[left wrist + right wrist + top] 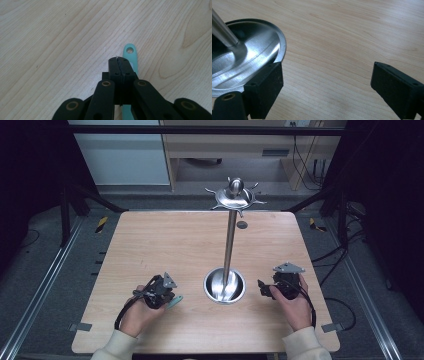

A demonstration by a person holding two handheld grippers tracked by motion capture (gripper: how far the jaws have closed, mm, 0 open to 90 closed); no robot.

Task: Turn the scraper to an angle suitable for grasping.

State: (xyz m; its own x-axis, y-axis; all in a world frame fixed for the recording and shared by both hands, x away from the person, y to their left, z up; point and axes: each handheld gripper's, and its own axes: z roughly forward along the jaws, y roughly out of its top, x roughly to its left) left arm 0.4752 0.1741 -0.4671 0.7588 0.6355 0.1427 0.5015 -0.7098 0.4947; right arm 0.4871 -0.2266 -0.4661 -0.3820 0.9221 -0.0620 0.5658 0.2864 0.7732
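My left tool [159, 292] has its jaws pressed together on a thin mint-green handle [131, 58]. The handle is flat, pale turquoise plastic, with a rounded end pierced by a small round hanging hole. In the left gripper view it runs straight along the line of my jaws: one stretch passes beneath them near the bottom of the frame, and the holed end sticks out just past the jaw tips, pointing away from my hand over the light wooden desk [55, 37]. From the high view the green end [175, 301] pokes out at the right of my left tool, towards the round steel base [224, 285] of the hook stand [230, 236], low over the desk. Whether it rests on the wood I cannot tell. My right tool [325, 87] has its jaws spread wide, with bare desk between them, just beside the base's rim.
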